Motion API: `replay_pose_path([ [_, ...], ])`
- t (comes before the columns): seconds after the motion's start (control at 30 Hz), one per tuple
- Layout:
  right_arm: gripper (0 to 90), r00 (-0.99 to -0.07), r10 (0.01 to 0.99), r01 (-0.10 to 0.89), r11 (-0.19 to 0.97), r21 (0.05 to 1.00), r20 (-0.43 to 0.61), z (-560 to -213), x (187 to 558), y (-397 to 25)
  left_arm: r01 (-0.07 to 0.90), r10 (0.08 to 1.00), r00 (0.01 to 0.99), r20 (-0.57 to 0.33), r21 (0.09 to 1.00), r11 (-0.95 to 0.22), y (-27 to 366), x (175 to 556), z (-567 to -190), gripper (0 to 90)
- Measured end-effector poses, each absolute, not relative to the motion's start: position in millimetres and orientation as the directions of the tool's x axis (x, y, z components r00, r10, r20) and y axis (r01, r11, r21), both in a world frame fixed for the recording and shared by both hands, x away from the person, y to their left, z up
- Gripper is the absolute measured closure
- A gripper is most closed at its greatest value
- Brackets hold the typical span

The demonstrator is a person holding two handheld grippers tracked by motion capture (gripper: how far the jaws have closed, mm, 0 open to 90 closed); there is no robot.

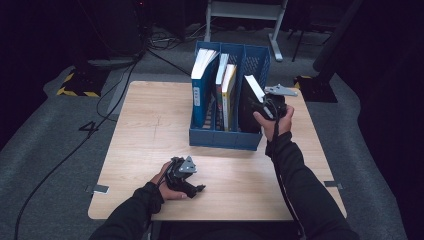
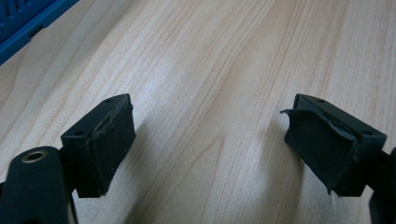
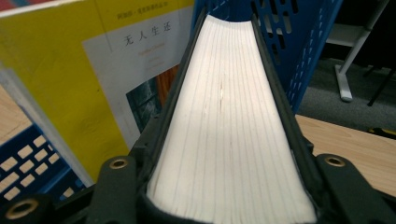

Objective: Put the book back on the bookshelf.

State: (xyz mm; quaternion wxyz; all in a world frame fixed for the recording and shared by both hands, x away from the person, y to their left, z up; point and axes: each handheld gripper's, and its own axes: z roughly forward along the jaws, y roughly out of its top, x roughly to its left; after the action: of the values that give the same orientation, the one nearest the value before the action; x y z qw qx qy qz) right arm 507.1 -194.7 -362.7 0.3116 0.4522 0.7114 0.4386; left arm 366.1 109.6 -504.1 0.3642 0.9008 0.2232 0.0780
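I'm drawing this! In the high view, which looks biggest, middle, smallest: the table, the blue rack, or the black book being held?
1. Table, by far the largest.
2. Blue rack.
3. Black book, smallest, clamped in the right hand-held gripper in the rack's right slot.

high view looks forward and down over the whole wooden table (image 1: 150, 125); left gripper view skims close above that tabletop, blue file rack (image 2: 28, 18) at its corner; right gripper view sits tight against a book (image 3: 229, 130) inside the same rack.
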Motion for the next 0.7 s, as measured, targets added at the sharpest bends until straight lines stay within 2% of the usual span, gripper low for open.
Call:
replay_pose_path([
  [0.17,47.3,-0.407,0.910,0.356,0.237,0.904,-0.078,-366,499,-195,0.346,0.460,0.888,-0.022,0.691,-0.634,110,366,-504,15.4],
  [0.43,46.1,-0.411,0.910,0.363,0.215,0.907,-0.051,-369,496,-196,0.345,0.462,0.887,-0.019,0.692,-0.634,110,366,-504,15.5],
  [0.57,42.3,-0.457,0.889,0.368,0.215,0.904,-0.025,-376,490,-205,0.348,0.462,0.886,-0.021,0.690,-0.635,110,365,-504,15.7],
  [0.7,42.1,-0.474,0.879,0.376,0.252,0.892,-0.048,-383,485,-207,0.346,0.461,0.887,-0.020,0.691,-0.635,110,366,-504,15.7],
])
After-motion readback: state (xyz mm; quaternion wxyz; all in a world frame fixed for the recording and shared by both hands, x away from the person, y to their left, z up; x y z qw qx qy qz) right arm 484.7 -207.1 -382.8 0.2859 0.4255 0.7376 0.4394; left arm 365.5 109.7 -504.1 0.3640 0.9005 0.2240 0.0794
